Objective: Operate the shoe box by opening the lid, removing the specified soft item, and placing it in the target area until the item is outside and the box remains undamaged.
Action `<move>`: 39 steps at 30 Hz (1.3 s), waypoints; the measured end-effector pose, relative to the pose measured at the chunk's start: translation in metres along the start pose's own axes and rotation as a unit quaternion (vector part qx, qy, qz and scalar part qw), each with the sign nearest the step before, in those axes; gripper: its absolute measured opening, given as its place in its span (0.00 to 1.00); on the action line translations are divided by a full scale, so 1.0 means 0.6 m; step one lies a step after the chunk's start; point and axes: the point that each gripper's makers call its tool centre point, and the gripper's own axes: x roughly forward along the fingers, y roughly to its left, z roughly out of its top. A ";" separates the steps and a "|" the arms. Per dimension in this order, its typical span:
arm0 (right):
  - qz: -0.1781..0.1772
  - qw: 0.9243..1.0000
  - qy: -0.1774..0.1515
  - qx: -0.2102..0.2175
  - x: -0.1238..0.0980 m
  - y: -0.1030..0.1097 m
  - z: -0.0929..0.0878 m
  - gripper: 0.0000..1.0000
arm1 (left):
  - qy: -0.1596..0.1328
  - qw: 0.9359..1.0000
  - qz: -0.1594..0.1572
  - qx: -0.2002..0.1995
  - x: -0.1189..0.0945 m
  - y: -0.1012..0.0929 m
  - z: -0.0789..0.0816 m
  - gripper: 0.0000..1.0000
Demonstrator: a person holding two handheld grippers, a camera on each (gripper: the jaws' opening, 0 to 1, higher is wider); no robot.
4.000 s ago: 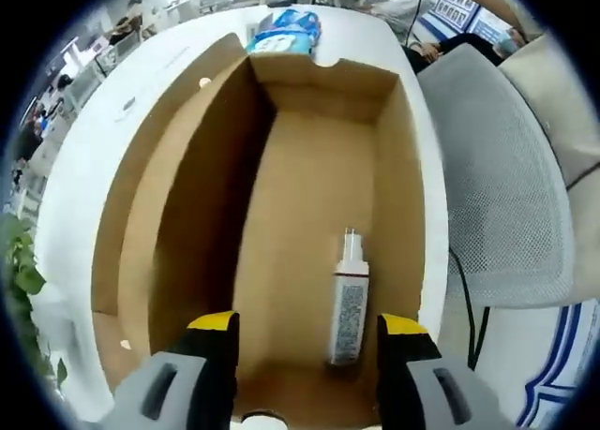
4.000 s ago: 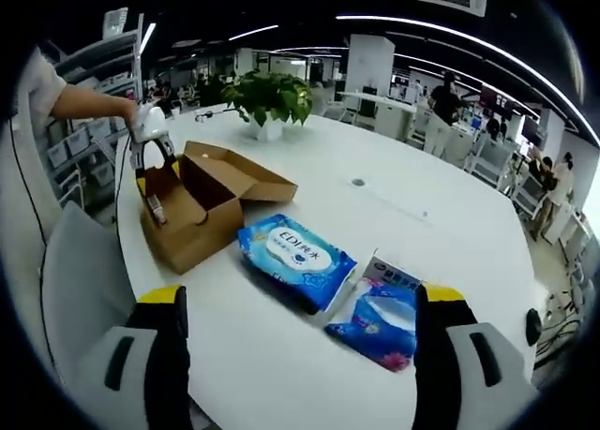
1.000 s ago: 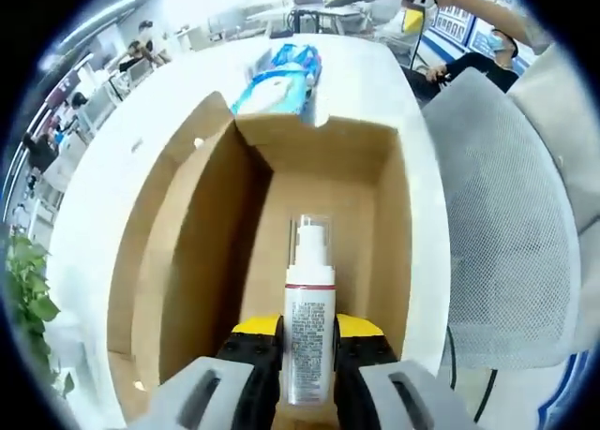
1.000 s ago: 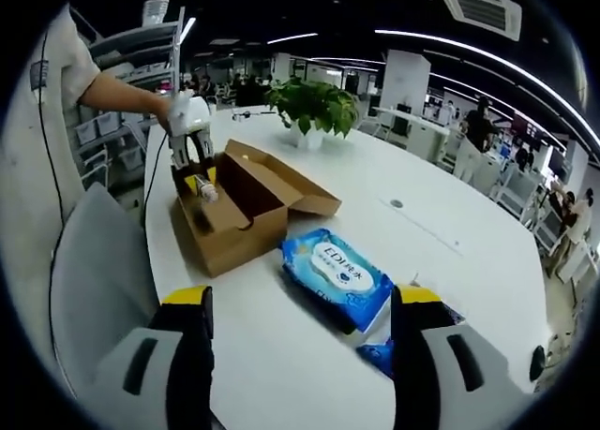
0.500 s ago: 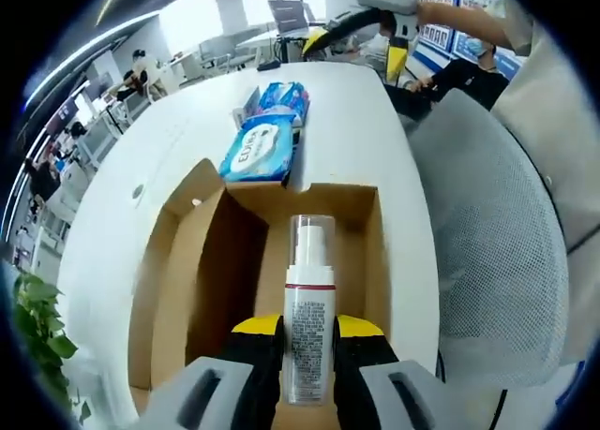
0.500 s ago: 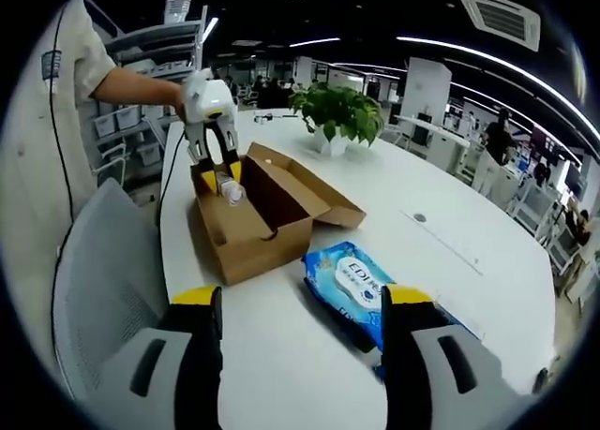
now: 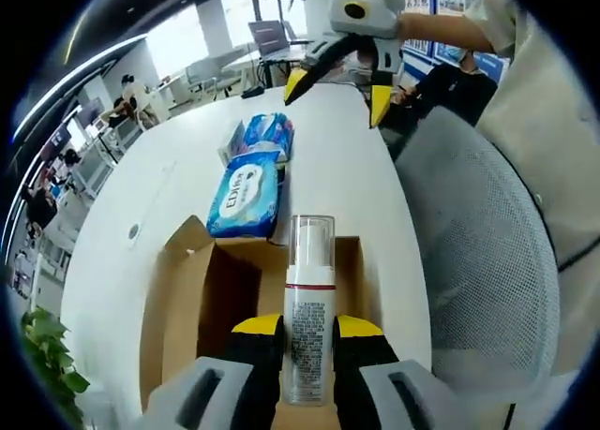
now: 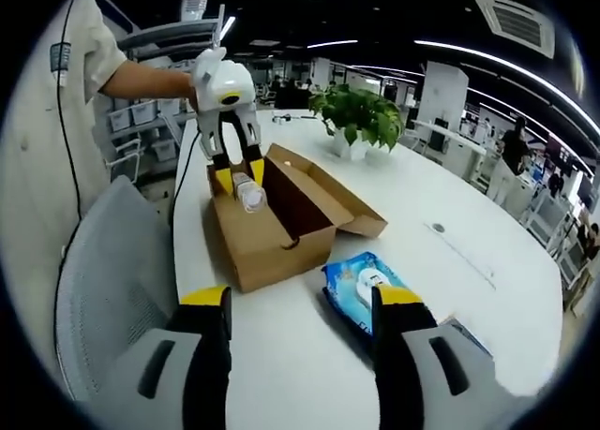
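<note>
The left gripper clamps its yellow-tipped jaws on a white spray bottle with a clear cap, held in the air above the open brown cardboard shoe box. The right gripper hangs apart from the box with its jaws spread, holding nothing. The grip sits low on the bottle's smooth body, so the bottle could pivot or slip and drop back onto the box wall. A blue wet-wipes pack lies just beside the box on the white table and may crowd the landing spot.
</note>
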 end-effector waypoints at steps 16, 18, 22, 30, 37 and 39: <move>0.031 0.999 -0.011 -0.019 0.020 0.029 0.018 0.44 | -0.027 0.999 -0.020 0.030 0.016 -0.025 0.066 0.19; 0.035 0.999 -0.011 -0.020 0.022 0.032 0.019 0.43 | -0.028 0.999 -0.022 0.034 0.019 -0.028 0.070 0.19; 0.048 0.998 -0.015 -0.023 0.027 0.046 0.025 0.41 | -0.030 0.998 -0.030 0.038 0.027 -0.036 0.078 0.19; 0.070 0.997 -0.019 -0.034 0.039 0.068 0.037 0.34 | -0.037 0.997 -0.045 0.045 0.037 -0.051 0.094 0.19; 0.086 0.995 -0.020 -0.049 0.048 0.080 0.046 0.26 | -0.046 0.996 -0.052 0.050 0.041 -0.058 0.102 0.19; 0.088 0.995 -0.021 -0.051 0.050 0.081 0.050 0.24 | -0.051 0.996 -0.053 0.048 0.042 -0.060 0.106 0.19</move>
